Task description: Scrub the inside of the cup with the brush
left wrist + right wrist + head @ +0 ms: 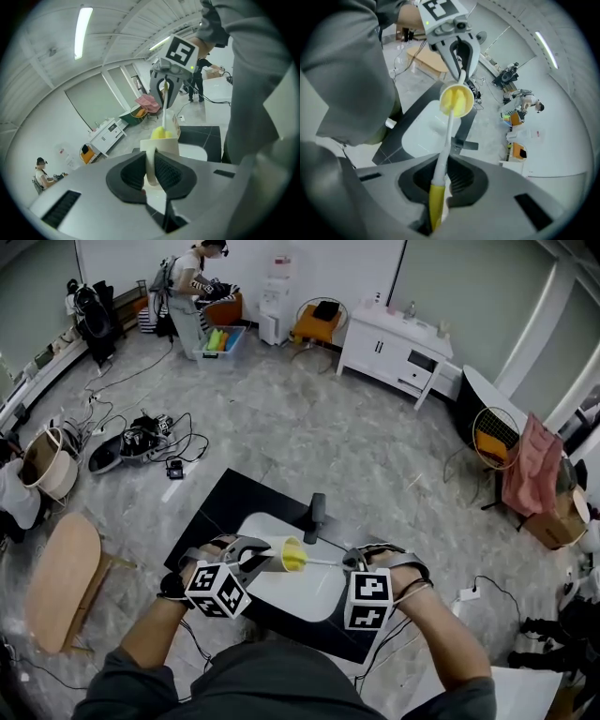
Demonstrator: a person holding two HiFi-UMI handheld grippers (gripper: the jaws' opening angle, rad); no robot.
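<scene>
Over the white table (305,601) my left gripper (255,556) holds a cream cup (292,554) on its side, mouth toward the right. In the left gripper view the jaws (151,171) are shut on the cup's handle (150,161). My right gripper (354,562) is shut on a brush with a white shaft (449,136) and a yellow grip end (435,204). The brush's yellow head (454,101) sits inside the cup (461,108). In the left gripper view the yellow head (161,134) shows above the cup's rim.
The white table stands on a black mat (225,507). A black object (317,512) stands at the table's far edge. A wooden stool (61,582) is to the left, and cables and gear (141,442) lie on the floor. A person (192,287) stands far back.
</scene>
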